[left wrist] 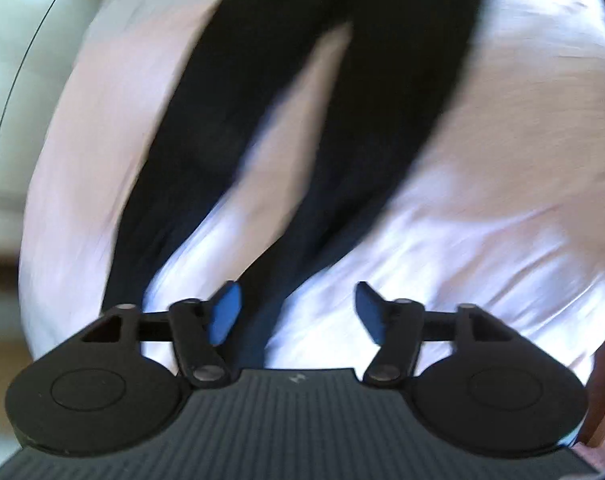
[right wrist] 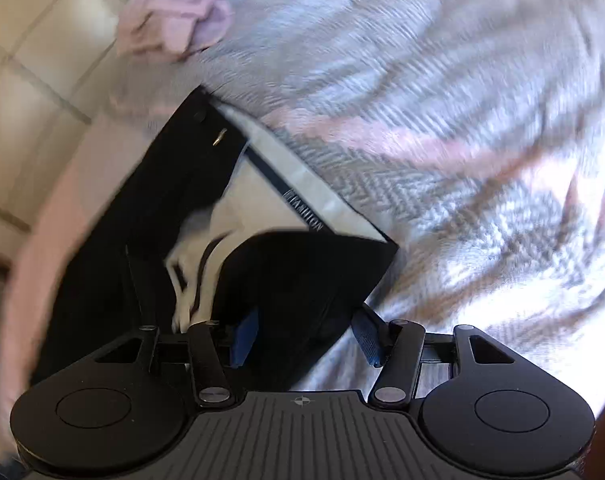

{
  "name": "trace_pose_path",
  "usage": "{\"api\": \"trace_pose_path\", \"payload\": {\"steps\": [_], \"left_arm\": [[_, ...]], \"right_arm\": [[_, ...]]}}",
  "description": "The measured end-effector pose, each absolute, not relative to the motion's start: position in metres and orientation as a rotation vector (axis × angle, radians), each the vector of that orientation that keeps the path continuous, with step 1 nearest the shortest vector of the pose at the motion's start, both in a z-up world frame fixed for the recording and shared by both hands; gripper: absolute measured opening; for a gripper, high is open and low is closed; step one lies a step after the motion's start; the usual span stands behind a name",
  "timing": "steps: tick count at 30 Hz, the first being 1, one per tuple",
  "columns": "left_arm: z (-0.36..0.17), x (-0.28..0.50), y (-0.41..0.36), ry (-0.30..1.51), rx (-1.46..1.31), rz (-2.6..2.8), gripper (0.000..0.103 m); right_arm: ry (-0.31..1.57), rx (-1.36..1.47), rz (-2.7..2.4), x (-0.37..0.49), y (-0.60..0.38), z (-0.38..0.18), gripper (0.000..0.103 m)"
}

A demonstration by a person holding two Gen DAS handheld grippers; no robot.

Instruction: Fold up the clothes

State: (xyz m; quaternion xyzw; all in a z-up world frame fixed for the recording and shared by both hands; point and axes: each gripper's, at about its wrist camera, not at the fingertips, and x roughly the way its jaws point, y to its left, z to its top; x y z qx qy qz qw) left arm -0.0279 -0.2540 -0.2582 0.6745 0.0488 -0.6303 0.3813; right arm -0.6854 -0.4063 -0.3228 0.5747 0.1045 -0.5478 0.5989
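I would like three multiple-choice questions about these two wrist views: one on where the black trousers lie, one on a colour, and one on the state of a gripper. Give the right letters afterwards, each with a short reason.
1. Where do the black trousers lie?
A. on a pale pink bed cover
B. on a tiled floor
C. in a basket

2. What colour are the pads on the left gripper's fingers?
A. red
B. blue
C. yellow

3. How is the right gripper?
A. shut on the trousers
B. open, with the trousers' waist between its fingers
C. shut, away from any cloth

Answers:
1 A: pink cover shows on both sides of the legs and between them.
2 B: both pads of the left gripper are blue.
3 B: a wide gap separates its fingers, with black cloth in it.
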Motion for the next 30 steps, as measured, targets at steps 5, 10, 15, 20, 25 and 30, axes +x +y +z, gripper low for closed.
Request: {"api": "trace_pose_path", "payload": {"steps": [5, 10, 15, 20, 25, 30], "left_arm": [[-0.322, -0.108, -0.229, 0.011, 1.770, -1.681, 0.067], [-0.344, -0.113, -0.228, -0.014, 1.745, -1.613, 0.067], [-0.340, -0.080, -0.227, 0.012, 1.719, -1.530, 0.067], [-0.353, -0.035, -0.222, -0.062, 1.777, -1.409, 0.067], [-0.360, 0.012, -0.237, -0.005, 1.788, -1.451, 0.022], [-0.313, 0.049, -0.292, 0.278, 1.701, -1.540, 0.006]], "right_arm": [[0.203, 1.461, -1.202, -0.712, -0.415, -0.311, 0.015], [0.247, 1.364, -1.209, -0.740, -0.432, -0.247, 0.010], [0.377, 1.227, -1.245, -0.748, -0.464, -0.216, 0.009], [0.513, 1.196, -1.333, -0.715, -0.446, -0.232, 0.029], [0.607, 1.159, -1.333, -0.675, -0.393, -0.237, 0.044], [0.714, 1.112, -1.233, -0.621, -0.344, -0.234, 0.045]]}}
